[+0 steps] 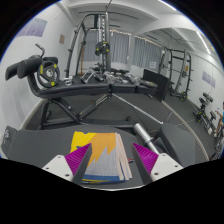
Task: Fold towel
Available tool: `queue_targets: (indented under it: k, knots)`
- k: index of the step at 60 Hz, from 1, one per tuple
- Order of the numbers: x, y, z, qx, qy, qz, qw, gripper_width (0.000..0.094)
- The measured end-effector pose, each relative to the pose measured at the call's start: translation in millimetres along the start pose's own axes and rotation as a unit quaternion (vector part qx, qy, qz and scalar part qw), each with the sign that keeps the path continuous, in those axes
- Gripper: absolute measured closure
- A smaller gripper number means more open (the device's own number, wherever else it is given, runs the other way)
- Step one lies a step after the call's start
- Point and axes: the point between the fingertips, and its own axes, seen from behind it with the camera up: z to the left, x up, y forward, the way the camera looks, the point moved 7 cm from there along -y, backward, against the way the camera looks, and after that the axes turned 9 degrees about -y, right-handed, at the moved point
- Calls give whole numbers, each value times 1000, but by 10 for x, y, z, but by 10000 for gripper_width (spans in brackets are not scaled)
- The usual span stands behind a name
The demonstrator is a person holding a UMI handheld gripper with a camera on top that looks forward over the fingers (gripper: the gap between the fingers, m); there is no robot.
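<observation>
A folded towel (102, 160) with yellow, orange, blue and white patches lies flat between my fingers, its stacked layer edges showing along its right side. My gripper (108, 168) is open, with the purple pads wide apart. The left pad (76, 160) is at the towel's left edge. The right pad (146, 160) stands a little clear of the towel's right edge. The towel rests on a dark grey surface (50, 138) that runs out ahead of the fingers. Its near end is hidden below the view.
A gym room lies beyond: a black weight bench (95, 92), a cable rack (100, 40) and an exercise bike (40, 72) at the left. A grey metal bar (148, 130) lies just ahead of the right finger. Windows with blinds (125, 45) line the far wall.
</observation>
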Motion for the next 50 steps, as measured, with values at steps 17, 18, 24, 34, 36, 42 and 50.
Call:
queue_targets:
  k: [17,18,24,34,36,42,50]
  knots:
    - [-51,-1847,-82,-22,13,-38,999,77]
    - [-81,-1946,-67,-19,17,-39,999,80]
    - [-243,-2402,43,-4,33,-37,999,78]
    - [-451,-2770,109,-11,23,-45,999,80]
    - [-485,-2798,100,-15,22,-44,999,80]
    - [-525,-2876,130,-9,27,-43,999,81]
    - [-552,-2915,190,-4,19,-44,999,80]
